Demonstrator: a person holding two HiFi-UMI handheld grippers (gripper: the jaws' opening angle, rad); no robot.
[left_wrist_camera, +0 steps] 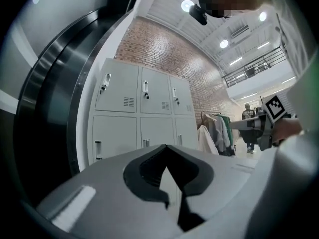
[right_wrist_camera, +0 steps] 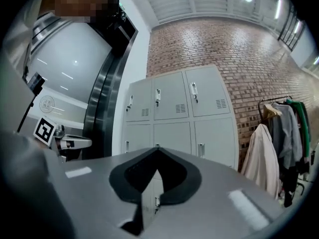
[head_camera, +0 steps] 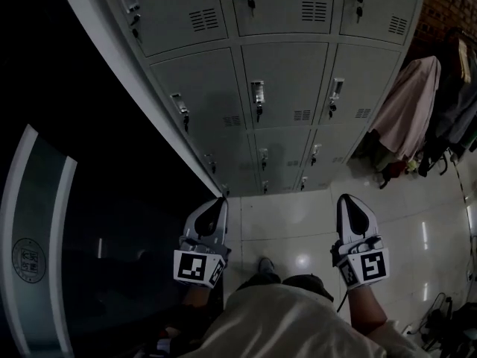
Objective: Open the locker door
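Brick wall (right_wrist_camera: pixel 224 49), grey lockers (head_camera: pixel 283 80), seemingly tiled floor (head_camera: pixel 298 222)

Left tongs (head_camera: pixel 220 203) closed, right tongs (head_camera: pixel 344 200) closed

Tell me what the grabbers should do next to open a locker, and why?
Probably raise the right gripper toward a silver latch on the grey metal lockers and open its jaws. It and the left gripper hang low, away from the doors, jaws shut on nothing, and every door in view looks closed.
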